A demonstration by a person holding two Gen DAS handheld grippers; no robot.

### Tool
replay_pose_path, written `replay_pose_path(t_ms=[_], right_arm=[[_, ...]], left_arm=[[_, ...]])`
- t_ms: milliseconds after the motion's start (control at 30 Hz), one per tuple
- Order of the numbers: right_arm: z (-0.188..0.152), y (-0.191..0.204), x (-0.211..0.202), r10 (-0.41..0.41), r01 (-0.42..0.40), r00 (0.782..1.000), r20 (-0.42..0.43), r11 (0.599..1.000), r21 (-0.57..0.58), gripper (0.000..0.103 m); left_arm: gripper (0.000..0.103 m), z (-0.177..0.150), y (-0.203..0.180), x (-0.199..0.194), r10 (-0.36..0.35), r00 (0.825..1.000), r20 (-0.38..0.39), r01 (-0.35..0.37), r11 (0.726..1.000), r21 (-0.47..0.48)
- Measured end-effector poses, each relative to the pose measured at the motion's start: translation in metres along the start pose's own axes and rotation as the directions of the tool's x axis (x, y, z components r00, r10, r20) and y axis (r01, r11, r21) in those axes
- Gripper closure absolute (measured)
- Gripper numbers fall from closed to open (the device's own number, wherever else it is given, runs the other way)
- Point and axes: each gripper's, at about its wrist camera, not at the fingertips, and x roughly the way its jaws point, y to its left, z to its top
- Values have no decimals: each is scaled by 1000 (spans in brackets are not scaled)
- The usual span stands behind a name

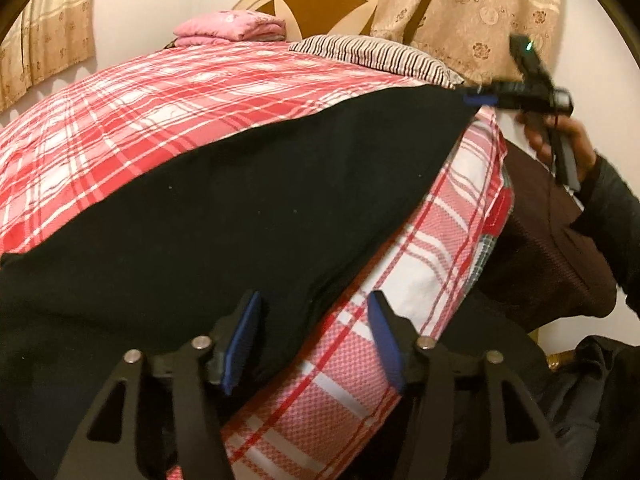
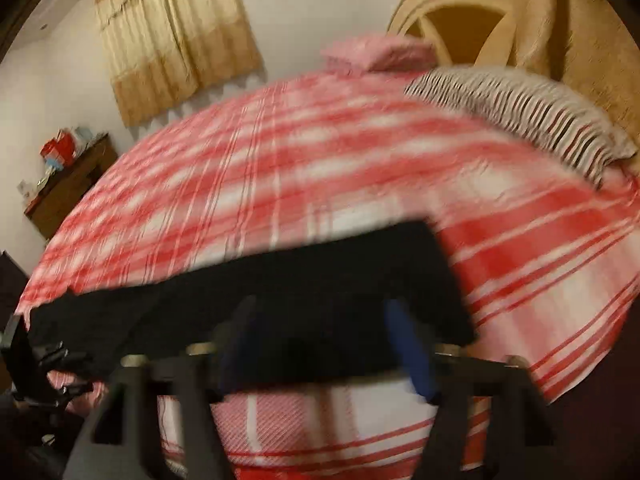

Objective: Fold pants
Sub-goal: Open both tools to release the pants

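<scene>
With no readable writing showing, black pants (image 1: 224, 208) are lying on a red-plaid bed (image 1: 140, 96) near beige curtains (image 2: 176, 40), both the left claw (image 1: 314, 344) and the right claw (image 2: 324, 344) gaping apart.

The left gripper (image 1: 312, 344) had black angular arms fixed with silver round bolts, and blue pads (image 1: 240, 344) lined its fingers. The right gripper (image 2: 332, 344) was built alike, black with blue pads, blurred. The person wore a dark sleeve (image 1: 612, 200) and a maroon knit top (image 1: 552, 240).
</scene>
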Motion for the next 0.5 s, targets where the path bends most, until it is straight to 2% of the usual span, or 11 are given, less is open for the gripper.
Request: replay_pose_path(t_ms=[67,100,200,300,367,433,500], right_arm=[[-10,3,12,-62,61,998,-30,998,-29,33],[-12,5,11,-86,85,996,-16,995,-47,33],[-12,22,6,-141,139,990,-21,987,-78,33],[-10,63,-3,-43,41,999,-10,988,-147,33],[-15,108,-1,44,-50,999,-30,969,-242,33],[-20,145,7,113,-128,991,-67,940,-318,33],[-31,187,19,204,-239,970,-131,897,-373,33]], left_arm=[[44,0,0,-6,-8,1000,0,8,1000,-3],[44,-2,2,-13,-8,1000,9,8,1000,0],[44,-8,14,-33,37,999,35,-36,999,-11],[44,-18,41,-56,107,993,53,-103,992,-66],[44,-27,60,-71,165,985,57,-158,982,-106],[44,-38,80,-85,236,970,56,-225,963,-151],[43,-52,100,-96,305,952,37,-293,937,-189]])
